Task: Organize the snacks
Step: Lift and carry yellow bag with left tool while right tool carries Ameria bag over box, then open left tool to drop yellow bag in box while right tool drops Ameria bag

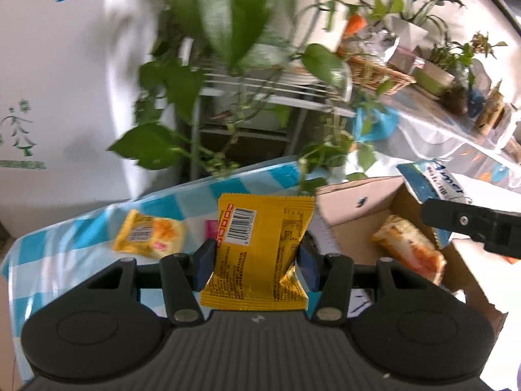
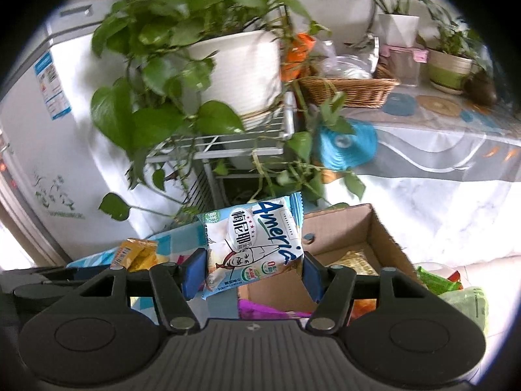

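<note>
An orange-and-white snack packet (image 1: 411,248) is seen lying inside the open brown cardboard box (image 1: 361,215). A yellow barcoded snack packet (image 1: 260,247) is clamped upright in the left claw (image 1: 256,262) above the blue-checked bench (image 1: 58,247). A white-and-blue snack bag (image 2: 252,244) is clamped in the right claw (image 2: 252,273) beside the box.

Checked tablecloth (image 1: 58,247), yellow snack packet (image 1: 148,238), cardboard box (image 1: 355,208)

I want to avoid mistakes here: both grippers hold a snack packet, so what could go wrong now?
1. The left gripper pinches the yellow foil snack packet only by its side edges; it may slip out.
2. The right gripper, holding the white-and-blue snack packet, is close to the open brown cardboard box; both grippers might collide there.
</note>
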A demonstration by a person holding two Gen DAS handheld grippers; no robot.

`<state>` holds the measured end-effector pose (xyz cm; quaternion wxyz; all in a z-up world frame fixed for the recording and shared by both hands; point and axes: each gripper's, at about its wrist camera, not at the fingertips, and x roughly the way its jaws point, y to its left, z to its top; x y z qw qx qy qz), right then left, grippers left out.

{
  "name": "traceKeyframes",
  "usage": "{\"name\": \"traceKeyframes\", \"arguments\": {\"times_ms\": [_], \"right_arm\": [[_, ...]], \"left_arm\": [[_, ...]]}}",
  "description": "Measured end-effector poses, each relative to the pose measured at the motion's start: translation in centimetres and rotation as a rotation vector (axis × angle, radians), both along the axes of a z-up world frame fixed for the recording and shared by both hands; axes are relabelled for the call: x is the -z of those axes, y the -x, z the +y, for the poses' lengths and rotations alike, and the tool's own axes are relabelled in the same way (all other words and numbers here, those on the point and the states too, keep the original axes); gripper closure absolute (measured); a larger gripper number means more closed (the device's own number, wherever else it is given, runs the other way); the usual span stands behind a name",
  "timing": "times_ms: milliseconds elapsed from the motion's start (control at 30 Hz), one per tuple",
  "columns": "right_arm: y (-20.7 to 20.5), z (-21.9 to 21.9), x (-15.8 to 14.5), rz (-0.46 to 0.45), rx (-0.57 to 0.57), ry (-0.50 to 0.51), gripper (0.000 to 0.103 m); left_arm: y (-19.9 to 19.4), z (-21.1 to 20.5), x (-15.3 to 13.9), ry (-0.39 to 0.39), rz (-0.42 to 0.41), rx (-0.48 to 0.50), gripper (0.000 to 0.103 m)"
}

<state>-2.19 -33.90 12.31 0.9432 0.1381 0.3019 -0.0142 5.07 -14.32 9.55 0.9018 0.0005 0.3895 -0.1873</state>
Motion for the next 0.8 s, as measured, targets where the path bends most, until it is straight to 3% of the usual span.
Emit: {"name": "traceKeyframes", "arguments": {"times_ms": [200,667,733,800], "right_arm": [[0.5,-2.2,-0.2,-0.009,0.049,-0.026,0.035],[1.0,-5.7,0.9,0.045,0.209,-0.116,0.035],[0.9,-5.8,1.3,0.073,0.233,-0.109,0.031],[0.8,-5.8,1.6,0.099,0.274,-0.086,0.024]], "left_arm": [[0.4,-2.9,-0.1,0.053,0.003,0.058,0.051],[-0.1,-6.3,2.3,0.237,0.113,0.108,0.051],[0.1,-6.9,3.0,0.269,0.125,0.125,0.048],[0.4,-7.5,3.5,0.301,0.144,0.144,0.037]]}}
